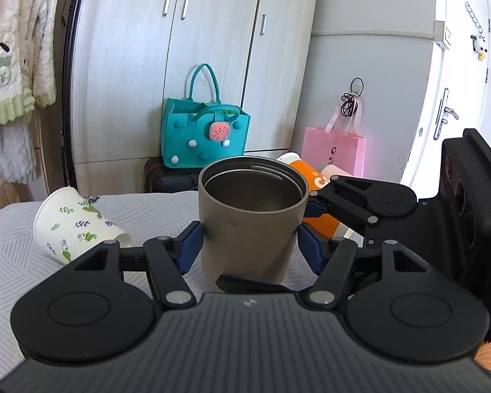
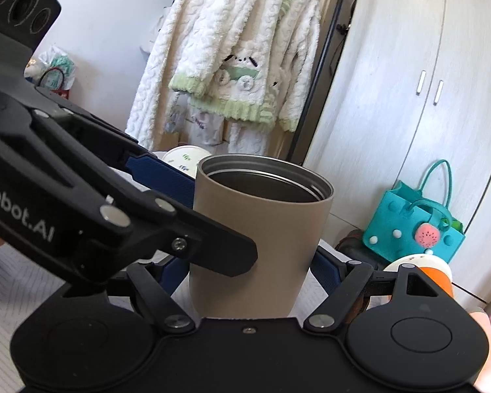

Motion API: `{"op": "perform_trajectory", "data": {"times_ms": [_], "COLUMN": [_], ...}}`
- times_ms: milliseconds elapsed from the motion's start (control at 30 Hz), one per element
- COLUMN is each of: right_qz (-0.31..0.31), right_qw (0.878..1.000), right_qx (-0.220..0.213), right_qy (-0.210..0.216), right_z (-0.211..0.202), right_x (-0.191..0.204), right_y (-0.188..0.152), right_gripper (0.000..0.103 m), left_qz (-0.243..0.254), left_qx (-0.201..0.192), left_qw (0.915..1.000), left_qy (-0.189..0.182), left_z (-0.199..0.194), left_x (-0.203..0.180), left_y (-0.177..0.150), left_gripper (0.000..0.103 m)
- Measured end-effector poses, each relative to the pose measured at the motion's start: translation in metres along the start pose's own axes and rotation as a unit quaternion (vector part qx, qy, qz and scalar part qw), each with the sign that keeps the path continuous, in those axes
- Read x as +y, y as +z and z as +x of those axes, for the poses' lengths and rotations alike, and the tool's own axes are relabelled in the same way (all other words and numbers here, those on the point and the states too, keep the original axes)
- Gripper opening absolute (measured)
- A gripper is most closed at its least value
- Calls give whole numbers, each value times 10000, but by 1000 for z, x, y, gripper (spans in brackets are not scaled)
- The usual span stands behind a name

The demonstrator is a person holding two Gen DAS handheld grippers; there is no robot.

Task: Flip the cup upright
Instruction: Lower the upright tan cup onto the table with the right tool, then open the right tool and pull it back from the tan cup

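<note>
Three cups show in all. One, a tan metal cup [image 1: 252, 219] [image 2: 258, 239], stands upright with its mouth open to the top, on the table [image 1: 13, 262] with the grey-patterned white cloth. The left gripper [image 1: 249, 245] has its two blue pads [image 1: 190, 245] set against the cup's lower wall, one on each side, so its jaws pinch the cup. The right gripper [image 2: 247, 267] comes in from the other side; its blue pads [image 2: 172, 270] sit on either side of the same cup, close to its wall, but the left gripper's arm covers the contact and I cannot tell whether those jaws press it or stand just clear. The second cup, a white paper cup [image 1: 72, 226] [image 2: 185, 159] with leaf prints, lies on its side on the cloth, well apart from the tan cup. The third, an orange cup [image 1: 306, 177] [image 2: 433, 273], also lies tipped over, just behind the right gripper's fingers. Beyond the table are one teal bag [image 1: 203, 137] [image 2: 412, 226], one pink bag [image 1: 334, 150], a wardrobe [image 1: 193, 49] [image 2: 409, 98] and hanging white fleece clothes [image 1: 13, 49] [image 2: 232, 52].
</note>
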State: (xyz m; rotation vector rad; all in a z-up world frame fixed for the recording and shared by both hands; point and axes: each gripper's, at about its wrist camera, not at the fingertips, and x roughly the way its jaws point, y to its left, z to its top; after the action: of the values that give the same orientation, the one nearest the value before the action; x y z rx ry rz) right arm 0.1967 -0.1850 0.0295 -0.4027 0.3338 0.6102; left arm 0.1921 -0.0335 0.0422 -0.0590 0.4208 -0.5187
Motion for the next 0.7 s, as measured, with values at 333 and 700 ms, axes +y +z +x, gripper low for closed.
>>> {"op": "perform_trajectory", "data": {"times_ms": [333, 700], "right_qz": [501, 607], "right_qw": [9981, 9977], "right_qx": [306, 246], "right_qy": [160, -161], "right_z": [5, -30], "right_x": [-12, -4], "right_y": [-5, -1], "right_gripper": [84, 84], "left_qz": [-297, -422], "left_qx": [113, 110], "left_qw": [9993, 9988], "left_qy": [-190, 201], "left_z": [3, -29], "left_x": [-1, -6], "left_y": [-3, -3], "left_gripper": [63, 70]}}
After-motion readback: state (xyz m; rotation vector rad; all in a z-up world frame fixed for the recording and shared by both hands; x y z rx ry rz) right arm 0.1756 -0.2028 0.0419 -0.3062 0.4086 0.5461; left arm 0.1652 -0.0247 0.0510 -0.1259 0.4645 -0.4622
